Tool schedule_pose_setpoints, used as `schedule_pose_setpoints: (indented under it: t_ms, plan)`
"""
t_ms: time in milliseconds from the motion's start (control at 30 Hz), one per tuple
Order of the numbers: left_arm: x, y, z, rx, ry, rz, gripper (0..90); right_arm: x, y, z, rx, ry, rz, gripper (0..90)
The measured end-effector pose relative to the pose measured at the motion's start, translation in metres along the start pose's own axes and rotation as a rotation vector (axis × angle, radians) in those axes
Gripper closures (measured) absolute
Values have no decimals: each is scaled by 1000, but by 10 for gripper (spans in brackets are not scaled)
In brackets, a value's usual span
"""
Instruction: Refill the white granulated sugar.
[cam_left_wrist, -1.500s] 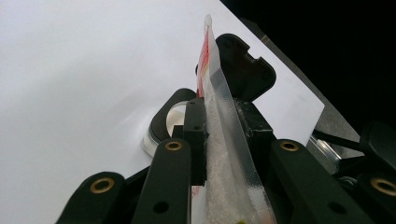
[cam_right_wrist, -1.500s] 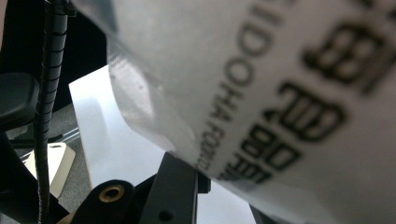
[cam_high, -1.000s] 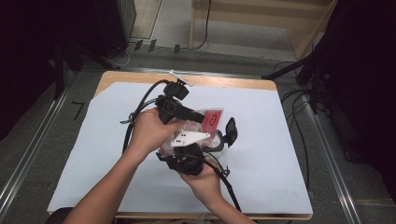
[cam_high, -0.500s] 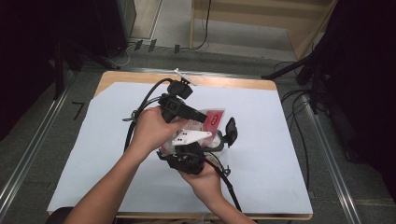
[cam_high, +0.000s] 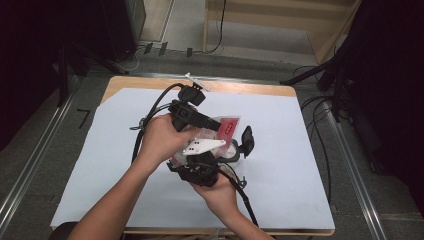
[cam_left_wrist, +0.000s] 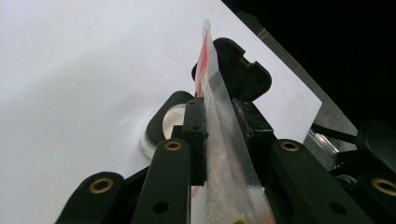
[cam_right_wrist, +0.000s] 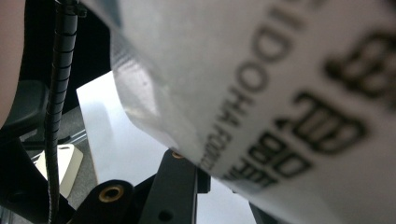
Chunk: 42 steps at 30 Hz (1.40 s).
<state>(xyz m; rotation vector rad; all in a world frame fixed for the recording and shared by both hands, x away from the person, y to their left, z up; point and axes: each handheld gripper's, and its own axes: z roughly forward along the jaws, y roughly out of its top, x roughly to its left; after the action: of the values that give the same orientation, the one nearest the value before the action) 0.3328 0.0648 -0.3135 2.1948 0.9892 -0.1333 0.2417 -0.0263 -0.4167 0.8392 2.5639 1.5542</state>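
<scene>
Plastic pouch (cam_left_wrist: 219, 154), clear with red print, held above the middle of the white-covered worktop (cam_high: 310, 165). Left gripper (cam_left_wrist: 219, 130): jaws clenched on the pouch's sealed edge. Right gripper (cam_high: 200, 167): jaws clamped on the pouch's lower part, its black lettering close before that gripper's camera. A black-rimmed round object (cam_left_wrist: 166, 123) lies on the sheet just beyond.

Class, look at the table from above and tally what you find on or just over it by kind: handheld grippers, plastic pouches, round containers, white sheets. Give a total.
Handheld grippers: 2, the left gripper and the right gripper
Plastic pouches: 1, the pouch
Round containers: 1, the round container
White sheets: 1, the white sheet
Total: 5
</scene>
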Motion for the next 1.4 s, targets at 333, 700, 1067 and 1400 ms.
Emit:
schedule_pose_setpoints:
  t_ms: [333,700,1067,1400]
  plan:
    - [2,-1,2,-11,1,8,768,-1,-1,1,5,-1,17,827]
    - [2,-3,2,-12,1,1,766,-2,-2,2,8,1,5,828]
    - [2,-5,2,-11,2,3,766,-1,-4,2,5,1,-13,827]
    - [3,-9,1,-4,-8,-4,765,3,-8,5,-9,6,-35,763]
